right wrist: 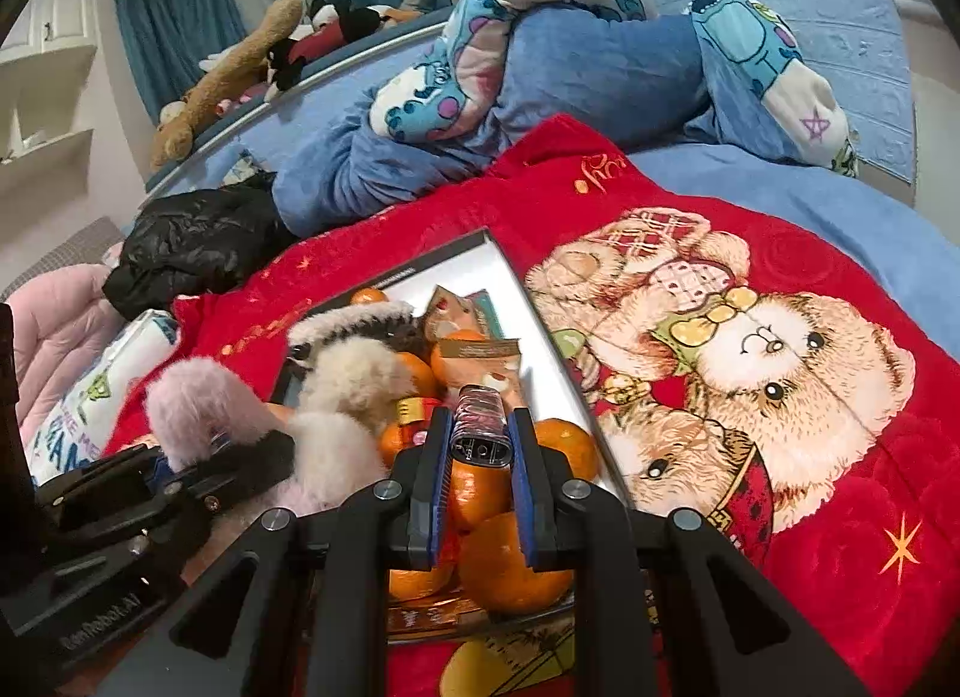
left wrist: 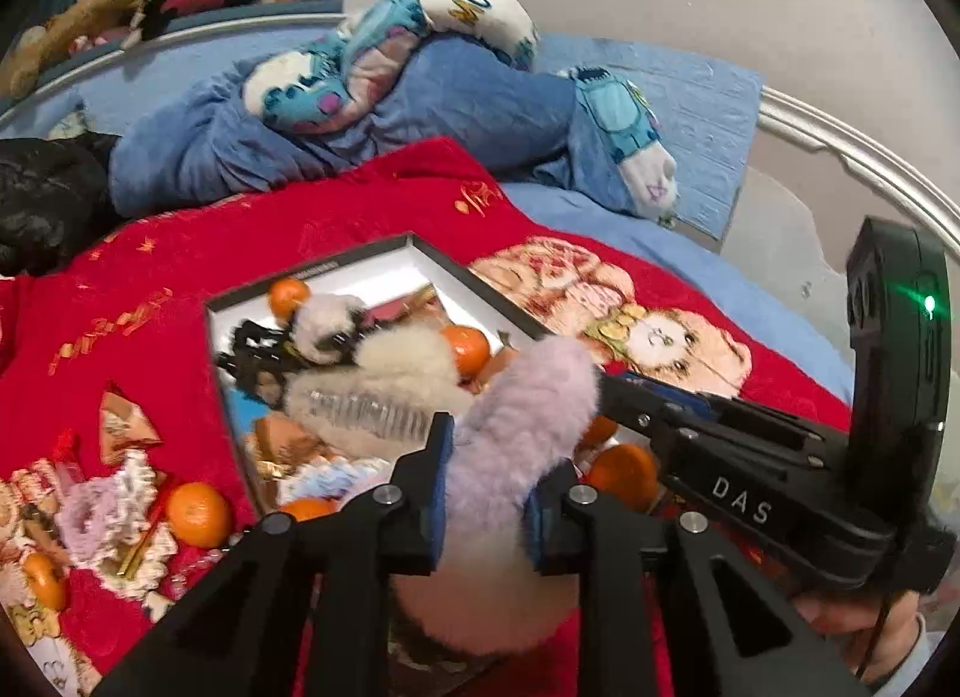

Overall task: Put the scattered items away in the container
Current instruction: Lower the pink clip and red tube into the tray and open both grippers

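Observation:
A shallow black-rimmed box (left wrist: 480,283) lies on the red blanket, filled with tangerines, furry hair clips and packets; it also shows in the right wrist view (right wrist: 543,325). My left gripper (left wrist: 483,493) is shut on a fluffy lilac hair clip (left wrist: 528,409) and holds it above the box's near corner; the clip also shows in the right wrist view (right wrist: 198,403). My right gripper (right wrist: 480,463) is shut on a small dark lighter (right wrist: 480,427), held over the tangerines (right wrist: 516,565) in the box. The right gripper's body (left wrist: 780,475) crosses the left wrist view.
On the blanket left of the box lie a loose tangerine (left wrist: 198,514), another tangerine (left wrist: 45,580), a pale scrunchie (left wrist: 114,511) and a torn packet (left wrist: 126,427). A blue duvet (left wrist: 420,108) and a black jacket (right wrist: 192,247) lie behind.

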Demonstrator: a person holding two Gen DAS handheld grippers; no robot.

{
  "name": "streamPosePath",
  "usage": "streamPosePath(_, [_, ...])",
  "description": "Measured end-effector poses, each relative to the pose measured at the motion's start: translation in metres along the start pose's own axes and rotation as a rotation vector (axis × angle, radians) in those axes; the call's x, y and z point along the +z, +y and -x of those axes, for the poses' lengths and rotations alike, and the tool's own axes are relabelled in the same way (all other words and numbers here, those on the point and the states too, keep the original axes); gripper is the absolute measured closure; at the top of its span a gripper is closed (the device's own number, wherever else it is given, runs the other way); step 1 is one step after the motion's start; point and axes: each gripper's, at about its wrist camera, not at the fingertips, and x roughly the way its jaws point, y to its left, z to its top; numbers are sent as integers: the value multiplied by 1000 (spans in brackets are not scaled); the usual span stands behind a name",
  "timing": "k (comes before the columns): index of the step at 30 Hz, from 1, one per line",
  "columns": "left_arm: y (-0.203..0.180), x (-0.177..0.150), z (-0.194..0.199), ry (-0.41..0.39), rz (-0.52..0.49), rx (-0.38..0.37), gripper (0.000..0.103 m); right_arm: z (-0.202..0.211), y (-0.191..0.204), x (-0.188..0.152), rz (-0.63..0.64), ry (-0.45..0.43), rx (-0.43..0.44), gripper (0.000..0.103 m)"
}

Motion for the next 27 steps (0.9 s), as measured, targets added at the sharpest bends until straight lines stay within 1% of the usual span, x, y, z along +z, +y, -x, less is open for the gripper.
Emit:
streamPosePath(2, [1, -2, -6, -11, 0, 3, 81, -3, -3, -1, -22, 13, 11, 85])
streamPosePath(5, [7, -4, -15, -21, 15, 6, 81, -4, -2, -1, -9, 12, -8, 85])
streamPosePath(8, [8, -6, -21, -54, 3, 9, 81, -7, 1, -2, 5, 15, -18, 85])
streamPosePath(10, [7, -7, -23, -62, -8, 15, 80, -11, 2, -2, 14, 20, -31, 85])
streamPosePath(14, [5, -11, -22, -93, 0, 25, 80, -20, 2, -4, -1, 26, -21, 85])
streamPosePath(17, [4, -11, -23, -89, 16, 40, 75, -21, 5, -6, 11, 28, -24, 84])
streamPosePath(20, [3, -10, -24, -80, 14, 42, 74, -17, 6, -6, 9, 20, -20, 82])
streamPosePath(22, [4, -8, -24, -63, 21, 45, 70, -13, 4, -4, -4, 14, -10, 80])
streamPosePath(23, [5, -8, -23, -56, 28, 49, 68, -10, 1, -3, -19, 13, -16, 74])
streamPosePath(24, [6, -7, -22, -50, 33, 53, 61, -7, -2, -2, -33, 7, -21, 64])
streamPosePath(25, [8, -6, -21, -41, 48, 56, 58, -4, -5, -1, -57, -4, -23, 58])
streamPosePath(26, [10, -5, -19, -41, 60, 51, 57, 1, -11, 0, -89, -15, -12, 44])
streamPosePath(27, [12, -4, -18, -36, 65, 50, 56, 5, -16, 1, -114, -28, 6, 37])
